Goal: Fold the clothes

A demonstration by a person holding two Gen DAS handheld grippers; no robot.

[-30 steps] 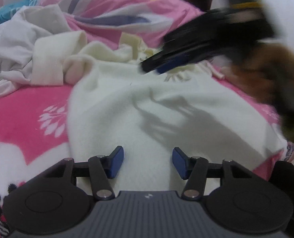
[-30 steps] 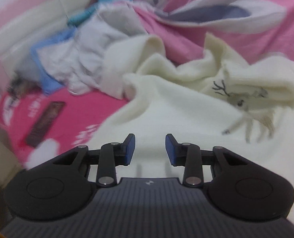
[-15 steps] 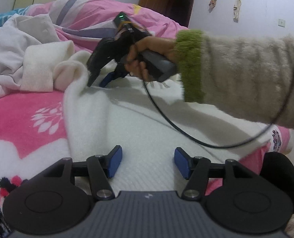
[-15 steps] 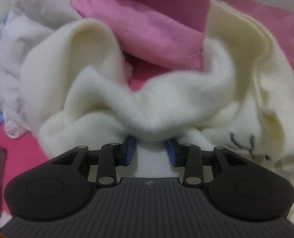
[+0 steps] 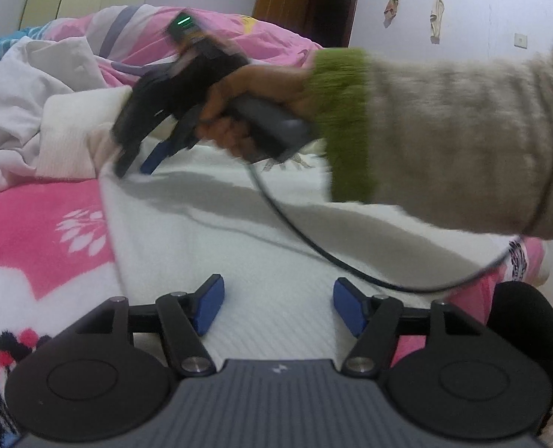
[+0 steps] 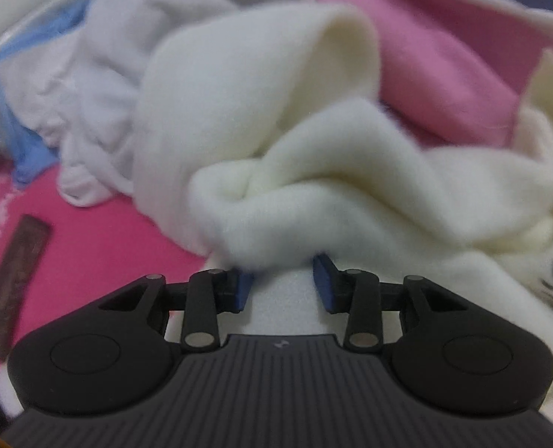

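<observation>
while the fuzzy cream sweater (image 5: 276,246) lies flat on the pink bed (image 5: 26,235), long axis running away from you, your left gripper (image 5: 278,306) has just been widening over it, and your right gripper (image 6: 282,283) stands part-open against a bunched fold.

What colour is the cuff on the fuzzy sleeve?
The cuff is green, seen best in the left wrist view.

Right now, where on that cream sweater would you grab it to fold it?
The bunched cream sleeve, taken at its raised roll from the near side. That ridge stands proud of the flat sweater body, so the right gripper can straddle it with its jaws.
</observation>
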